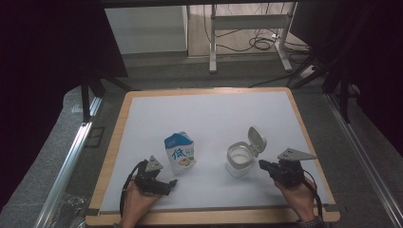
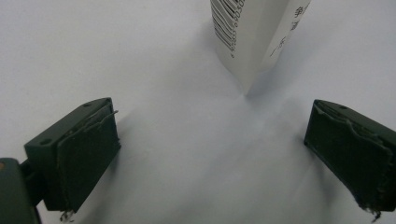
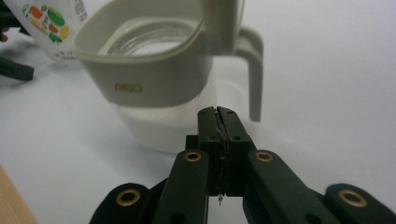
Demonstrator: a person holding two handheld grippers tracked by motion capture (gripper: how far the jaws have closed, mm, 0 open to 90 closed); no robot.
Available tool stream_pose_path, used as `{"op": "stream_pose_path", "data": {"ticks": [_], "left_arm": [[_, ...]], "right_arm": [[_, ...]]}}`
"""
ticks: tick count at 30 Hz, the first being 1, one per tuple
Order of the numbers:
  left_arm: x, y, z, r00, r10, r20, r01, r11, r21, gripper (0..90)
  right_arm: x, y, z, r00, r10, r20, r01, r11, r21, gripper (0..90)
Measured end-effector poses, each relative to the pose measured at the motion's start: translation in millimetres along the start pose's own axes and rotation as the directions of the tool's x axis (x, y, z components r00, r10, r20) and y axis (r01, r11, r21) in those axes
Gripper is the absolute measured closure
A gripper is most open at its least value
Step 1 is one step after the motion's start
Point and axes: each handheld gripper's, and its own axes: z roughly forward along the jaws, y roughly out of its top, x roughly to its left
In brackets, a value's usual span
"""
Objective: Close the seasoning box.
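You are sitting at a table covered by a white sheet [image 1: 214,114], holding a two-jaw gripper in each hand. Your left gripper [image 1: 164,183] is resting near the front edge with its jaws spread wide and empty, pointing toward a small milk carton [image 1: 180,152] that is standing upright just beyond them; in the left gripper view the carton's lower corner [image 2: 247,70] is sitting ahead of the gap, untouched. Your right gripper [image 1: 263,165] is hovering just beside a clear pitcher [image 1: 239,160] whose flip lid [image 1: 256,140] is standing open, and its jaws are clenched together on nothing. In the right gripper view its shut tips [image 3: 218,122] are pointing at the pitcher's wall, close to the handle [image 3: 254,70]. You seem to be preparing a pour, and the next move likely calls for sliding your left jaws around the carton and squeezing
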Motion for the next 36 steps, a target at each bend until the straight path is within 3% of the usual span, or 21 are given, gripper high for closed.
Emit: {"op": "stream_pose_path", "data": {"ticks": [19,36], "left_arm": [[0.1,-0.1,0.0,1.0000,0.000,0.000,0.000,1.0000,0.000,2.5],[-0.4,-0.2,0.4,1.0000,-0.008,-0.002,0.008,0.9999,-0.007,2.7]], "right_arm": [[-19.5,30.8,-5.4,0.9998,0.018,-0.007,-0.019,0.999,-0.051,88.9],[-18.6,54.7,-6.6,0.9994,-0.007,-0.034,0.004,0.997,-0.081,88.9]]}}
